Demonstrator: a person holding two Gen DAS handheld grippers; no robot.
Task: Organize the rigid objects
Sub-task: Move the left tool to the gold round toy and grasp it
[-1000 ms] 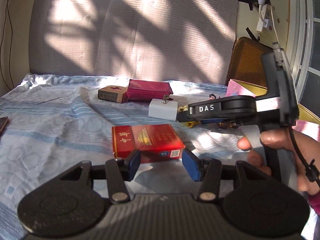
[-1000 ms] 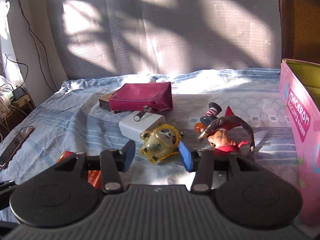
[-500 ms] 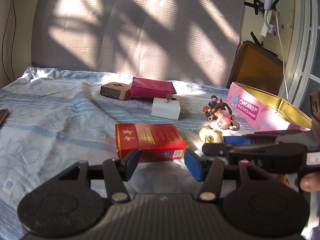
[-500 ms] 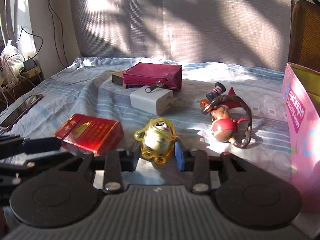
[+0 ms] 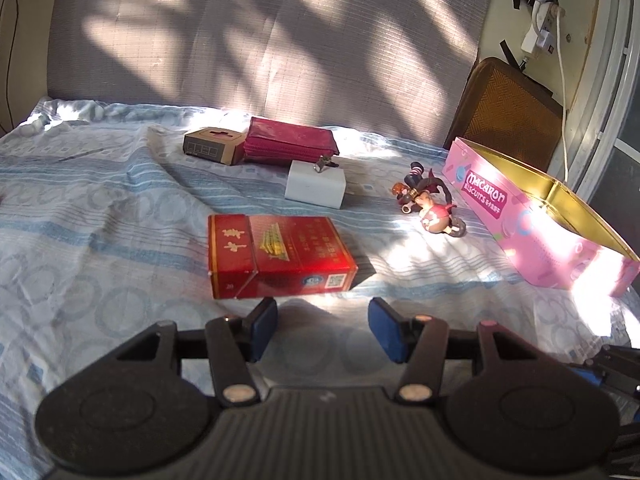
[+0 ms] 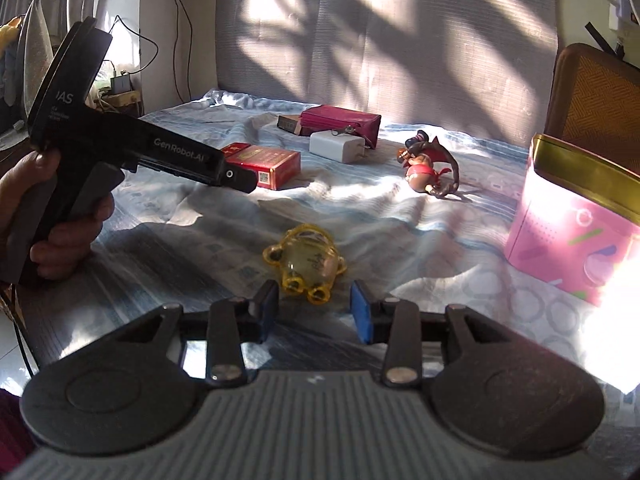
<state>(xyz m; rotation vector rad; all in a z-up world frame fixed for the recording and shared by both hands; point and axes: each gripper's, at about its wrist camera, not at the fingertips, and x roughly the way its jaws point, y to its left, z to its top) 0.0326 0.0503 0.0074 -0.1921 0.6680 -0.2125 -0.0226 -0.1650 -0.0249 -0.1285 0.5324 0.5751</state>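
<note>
Left tongs: released, just short of the red box.
Right tongs: released (yellow toy apparently just ahead, ungripped).

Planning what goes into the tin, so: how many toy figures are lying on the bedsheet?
2. The yellow translucent figure lies just ahead of the right gripper. The red and brown figurine lies farther back, between the white charger and the pink tin. None looks hidden.

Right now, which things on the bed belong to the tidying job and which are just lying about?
Job:
yellow panda toy, before the open right gripper
red cigarette pack, before the open left gripper
pirate figurine
white charger
brown box
maroon pouch
pink macaron tin

Lying about:
chair
wall plugs
</note>
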